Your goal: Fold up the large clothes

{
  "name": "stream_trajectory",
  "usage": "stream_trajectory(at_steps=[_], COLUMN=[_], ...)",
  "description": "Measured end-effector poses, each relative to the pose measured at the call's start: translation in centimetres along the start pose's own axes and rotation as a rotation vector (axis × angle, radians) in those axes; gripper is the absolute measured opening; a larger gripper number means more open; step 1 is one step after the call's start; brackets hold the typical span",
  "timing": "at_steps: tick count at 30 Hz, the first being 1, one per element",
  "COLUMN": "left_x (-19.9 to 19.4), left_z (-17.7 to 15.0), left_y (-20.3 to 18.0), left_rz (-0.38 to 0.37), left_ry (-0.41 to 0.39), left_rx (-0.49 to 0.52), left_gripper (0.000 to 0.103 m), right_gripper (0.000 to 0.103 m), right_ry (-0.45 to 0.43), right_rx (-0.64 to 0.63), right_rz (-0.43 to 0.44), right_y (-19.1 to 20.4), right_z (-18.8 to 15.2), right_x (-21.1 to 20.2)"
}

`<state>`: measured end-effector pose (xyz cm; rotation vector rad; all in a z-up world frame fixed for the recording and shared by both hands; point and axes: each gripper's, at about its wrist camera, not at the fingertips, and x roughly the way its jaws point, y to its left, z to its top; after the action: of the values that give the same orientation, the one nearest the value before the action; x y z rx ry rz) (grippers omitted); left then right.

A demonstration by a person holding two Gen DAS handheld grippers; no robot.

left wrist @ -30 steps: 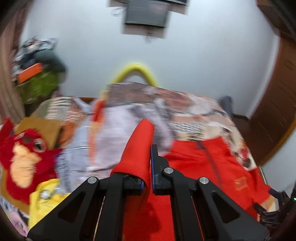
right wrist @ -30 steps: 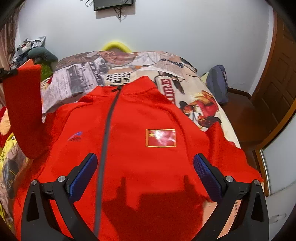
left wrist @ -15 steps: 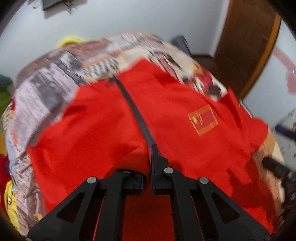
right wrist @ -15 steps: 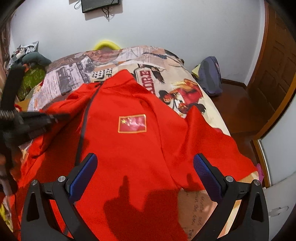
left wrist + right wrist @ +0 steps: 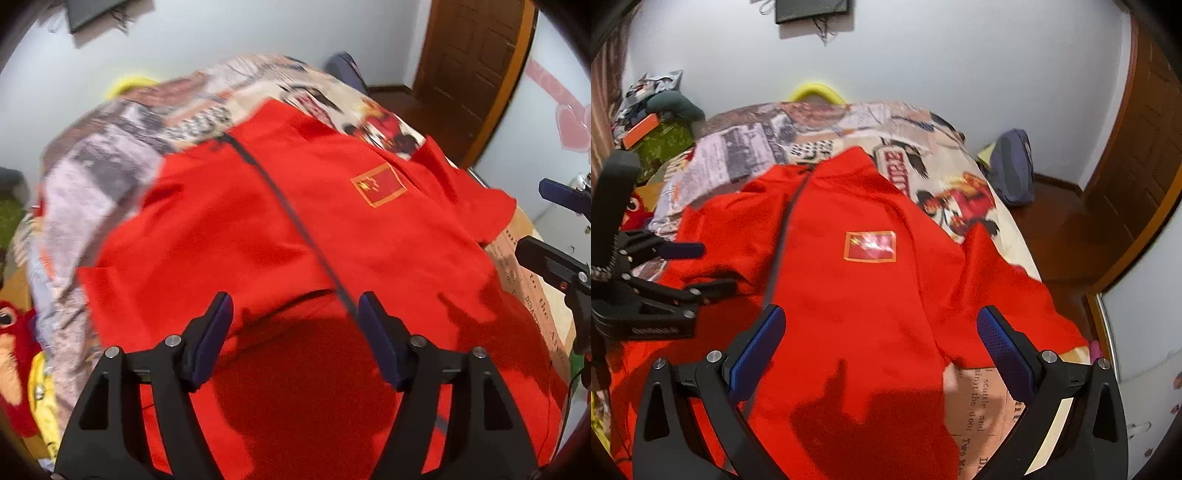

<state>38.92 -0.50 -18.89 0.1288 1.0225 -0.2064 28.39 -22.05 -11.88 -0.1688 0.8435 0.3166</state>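
Note:
A red zip jacket [image 5: 280, 229] [image 5: 849, 295] with a flag patch [image 5: 870, 246] lies front-up on the bed. Its left sleeve [image 5: 177, 280] is folded in across the chest. My left gripper [image 5: 293, 314] hangs just above that sleeve near the zip. Its jaws are opening, and no cloth is pinched between them. From the right wrist view the left gripper [image 5: 701, 269] stands at the left, over the folded sleeve. My right gripper [image 5: 882, 317] is open above the jacket's lower right part, holding nothing. The right gripper [image 5: 546, 221] also shows at the right edge of the left wrist view.
The bed has a newspaper-print cover [image 5: 746, 147] [image 5: 92, 192]. A red plush toy [image 5: 14, 354] and a yellow item [image 5: 40, 391] lie at its left side. A blue backpack [image 5: 1015, 166] sits on the floor by the wooden door [image 5: 1145, 147]. A screen [image 5: 812, 9] hangs on the wall.
The left gripper carried the red sleeve from the left across the jacket's front, came down and let it go. The right gripper shifted slightly and stayed open.

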Motion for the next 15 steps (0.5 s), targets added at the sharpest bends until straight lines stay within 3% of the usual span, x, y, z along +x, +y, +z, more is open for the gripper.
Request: stream_trajectory(at_steps=[5,9,15], left_x=[-4.5,-6.6,-7.0], left_z=[-1.7,-3.6,-7.6], left_y=[4.4,8.6,15.7], left_rz=[0.078,0.158,0.223], left_ry=[-0.061,-0.083,-0.047], left_rx=[-0.069,-0.118,-0.240], left_gripper=[0.084,0.085,0.085], right_gripper=[0.103,0.103,0.103], right_ry=[-0.039,-0.066,-0.018], right_rx=[-0.074,-0.131,-0.193], right_rz=[0.004,0.009,0.081], right_y=[3.0,5.6,10.3], right_z=[0.8,1.3,2.7], right_x=[-1.4,-1.5,1.2])
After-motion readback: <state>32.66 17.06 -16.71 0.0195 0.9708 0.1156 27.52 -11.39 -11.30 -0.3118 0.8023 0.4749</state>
